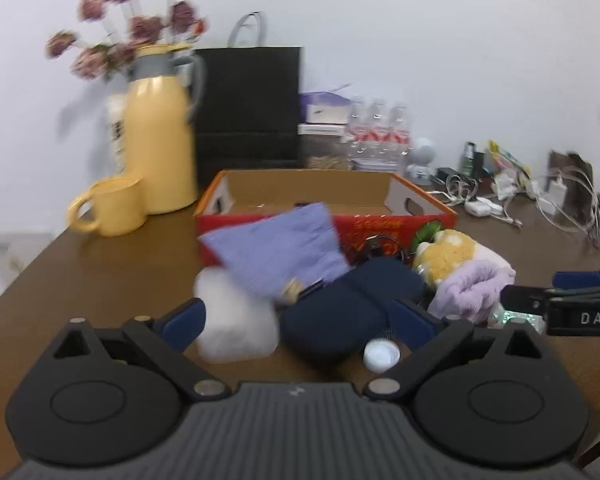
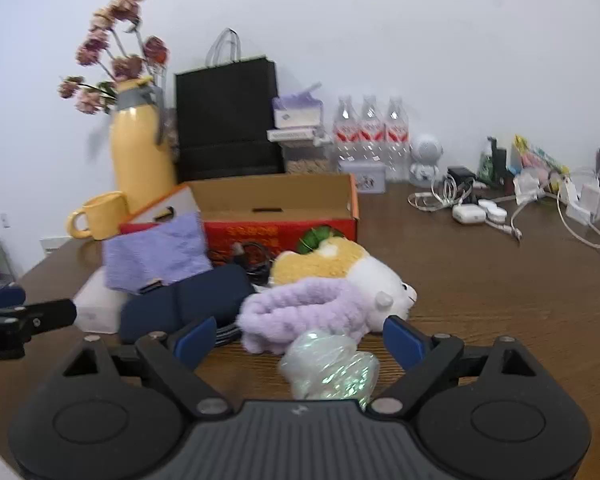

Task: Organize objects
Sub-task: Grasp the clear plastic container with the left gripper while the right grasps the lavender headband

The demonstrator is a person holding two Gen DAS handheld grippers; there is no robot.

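Clutter lies on the table (image 2: 480, 280) in front of the open cardboard box (image 2: 276, 204), which looks almost empty. Both grippers are wide open and hold nothing: left gripper (image 1: 296, 316) faces the navy pouch (image 1: 352, 300), right gripper (image 2: 300, 340) the iridescent bag (image 2: 332, 364) (crinkly, probably slippery). Better to close slowly on its middle, then lift over the box wall.
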